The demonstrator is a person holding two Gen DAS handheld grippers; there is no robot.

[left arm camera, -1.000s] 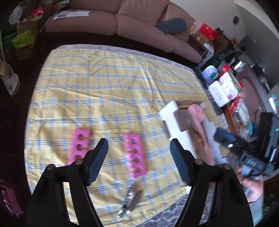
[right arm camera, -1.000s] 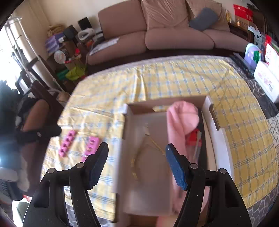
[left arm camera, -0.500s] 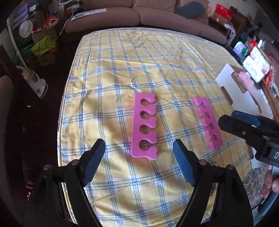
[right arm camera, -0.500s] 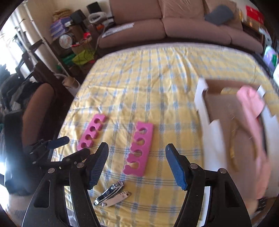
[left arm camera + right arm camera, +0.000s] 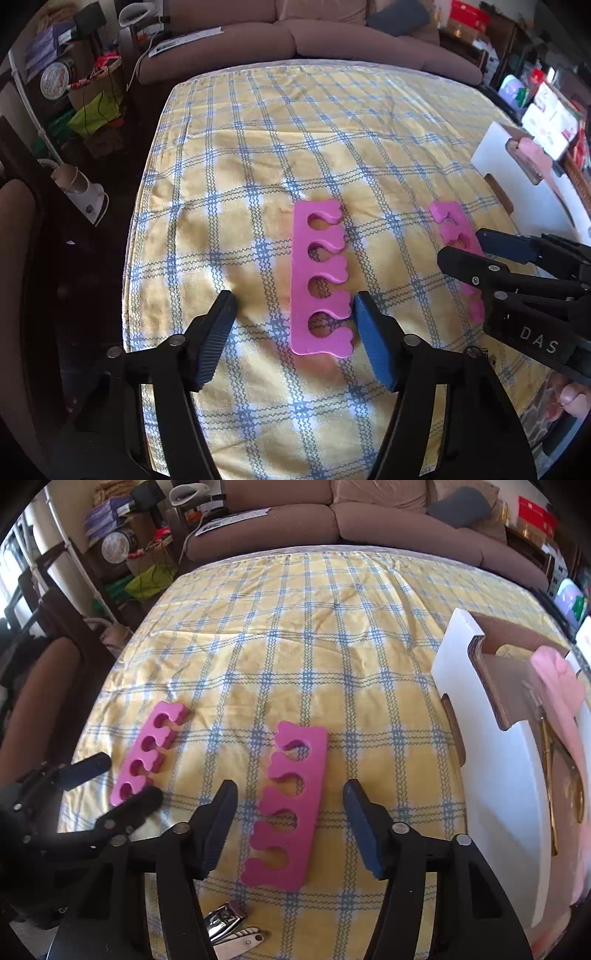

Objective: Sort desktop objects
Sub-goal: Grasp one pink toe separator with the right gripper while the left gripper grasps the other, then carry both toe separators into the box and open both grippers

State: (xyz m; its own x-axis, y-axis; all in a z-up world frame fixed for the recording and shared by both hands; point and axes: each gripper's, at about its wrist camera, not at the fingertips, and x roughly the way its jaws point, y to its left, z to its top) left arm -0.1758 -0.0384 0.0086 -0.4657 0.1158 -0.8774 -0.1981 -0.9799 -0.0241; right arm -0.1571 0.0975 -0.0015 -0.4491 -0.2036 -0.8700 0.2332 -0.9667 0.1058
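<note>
Two pink foam toe separators lie on the yellow checked cloth. My left gripper [image 5: 293, 314] stands over the near end of the left separator [image 5: 317, 277], which lies between its closing jaws. The right pad is close to the foam's edge and the left pad is well clear of it. My right gripper [image 5: 290, 794] straddles the other separator [image 5: 288, 812]; its jaws are closing too, with gaps on both sides. Each gripper shows in the other's view: the right gripper [image 5: 463, 245] over its separator [image 5: 448, 225], the left gripper [image 5: 125, 779] over its separator [image 5: 151, 746].
Metal nail clippers [image 5: 229, 923] lie at the cloth's near edge by my right gripper. An open white cardboard box [image 5: 491, 775] at the right holds a pink cloth item [image 5: 561, 701] and gold tools [image 5: 554, 775]. A sofa runs along the far side.
My right gripper swung left from above the box to the second separator and sank. The left gripper moved to the first separator and came down. Both pairs of jaws narrowed.
</note>
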